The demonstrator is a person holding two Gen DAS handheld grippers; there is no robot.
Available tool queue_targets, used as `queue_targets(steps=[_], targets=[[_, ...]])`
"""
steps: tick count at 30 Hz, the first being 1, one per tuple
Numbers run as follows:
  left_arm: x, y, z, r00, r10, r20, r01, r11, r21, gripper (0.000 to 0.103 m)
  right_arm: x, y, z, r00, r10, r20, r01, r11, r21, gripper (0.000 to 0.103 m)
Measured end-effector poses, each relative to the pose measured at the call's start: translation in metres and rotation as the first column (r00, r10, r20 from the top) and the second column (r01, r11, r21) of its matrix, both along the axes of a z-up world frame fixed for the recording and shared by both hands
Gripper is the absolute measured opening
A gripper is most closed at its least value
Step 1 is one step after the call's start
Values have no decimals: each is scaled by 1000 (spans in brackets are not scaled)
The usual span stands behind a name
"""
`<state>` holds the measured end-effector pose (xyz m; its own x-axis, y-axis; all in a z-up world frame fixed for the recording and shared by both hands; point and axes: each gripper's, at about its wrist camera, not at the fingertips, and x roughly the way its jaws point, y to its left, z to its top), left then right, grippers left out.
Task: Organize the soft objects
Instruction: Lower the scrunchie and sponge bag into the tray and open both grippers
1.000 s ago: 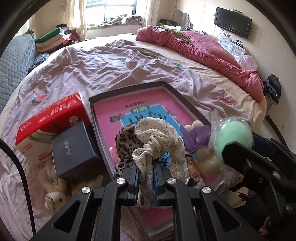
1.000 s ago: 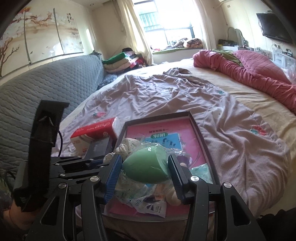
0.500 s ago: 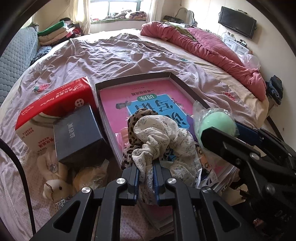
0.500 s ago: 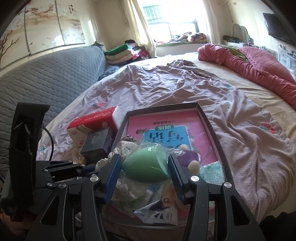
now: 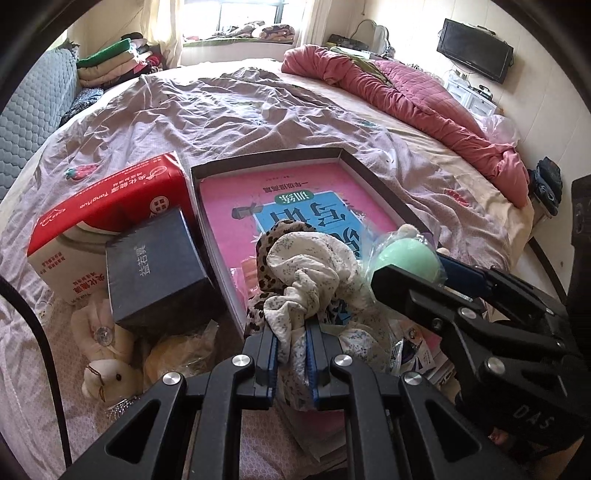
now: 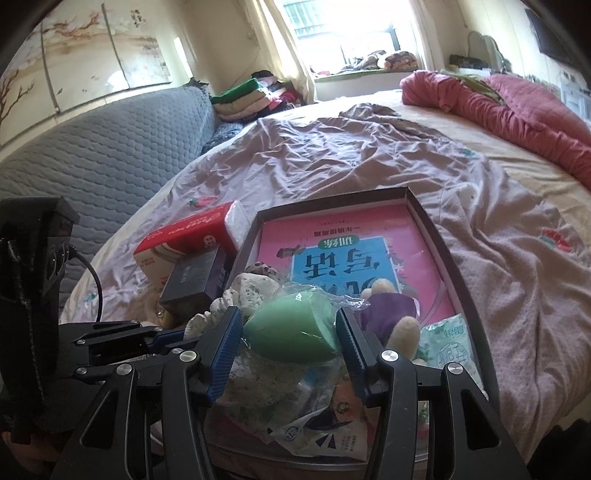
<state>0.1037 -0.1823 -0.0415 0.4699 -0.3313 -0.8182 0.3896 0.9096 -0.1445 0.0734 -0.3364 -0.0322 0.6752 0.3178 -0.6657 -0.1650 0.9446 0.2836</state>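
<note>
Both hand-held grippers (image 5: 291, 350) (image 6: 290, 339) level, clamped on soft objects.

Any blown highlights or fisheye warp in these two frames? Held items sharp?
Right wrist view: window blown out, sofa edge bowed, green sponge in its wrapper sharp. Left wrist view: window overexposed, black vignette at the corners, floral scrunchie in focus, TV soft.

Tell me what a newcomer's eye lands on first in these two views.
First, the two loads up front: the left gripper is shut on a floral scrunchie tangled with a leopard-print one, and the right gripper is shut on a green sponge egg in clear wrap. Behind them a dark tray holding a bright pink book lies on the wrinkled bed, with a red tissue pack at its left.
</note>
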Motion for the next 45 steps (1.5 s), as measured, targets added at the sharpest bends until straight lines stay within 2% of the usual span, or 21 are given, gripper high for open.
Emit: queue_targets(steps=[6,14,27,31,37,38,40,42,45], targets=[[7,5,1,1000,9,-3,-9,1000,-27,13,0,1,-7,1000,17,-16,-18,1000,-20,56],[12,7,0,1000,14,-7,-14,1000,-27,15,2,6,-18,999,32,-27,-34,997,-72,56],[16,9,-2,999,26,-21,-26,999,-34,15,3,13,-24,999,38,6,-37,992,-120,57],[17,12,1,999,34,-26,-35,998,-50,17,8,20,-23,998,59,17,-55,984,-170,57],[20,13,3,999,35,-39,-37,998,-50,27,3,32,-21,995,92,43,-78,964,-255,58],[20,13,3,999,36,-40,-38,998,-49,31,1,34,-19,994,98,55,-80,959,-271,59],[20,12,4,998,32,-46,-35,998,-47,37,-4,36,-15,991,106,80,-77,948,-309,68],[19,12,5,999,30,-38,-32,999,-43,42,-10,36,-12,989,117,93,-81,943,-322,74],[17,10,7,999,26,-30,-27,999,-32,47,-16,34,-6,987,113,115,-70,942,-327,74]])
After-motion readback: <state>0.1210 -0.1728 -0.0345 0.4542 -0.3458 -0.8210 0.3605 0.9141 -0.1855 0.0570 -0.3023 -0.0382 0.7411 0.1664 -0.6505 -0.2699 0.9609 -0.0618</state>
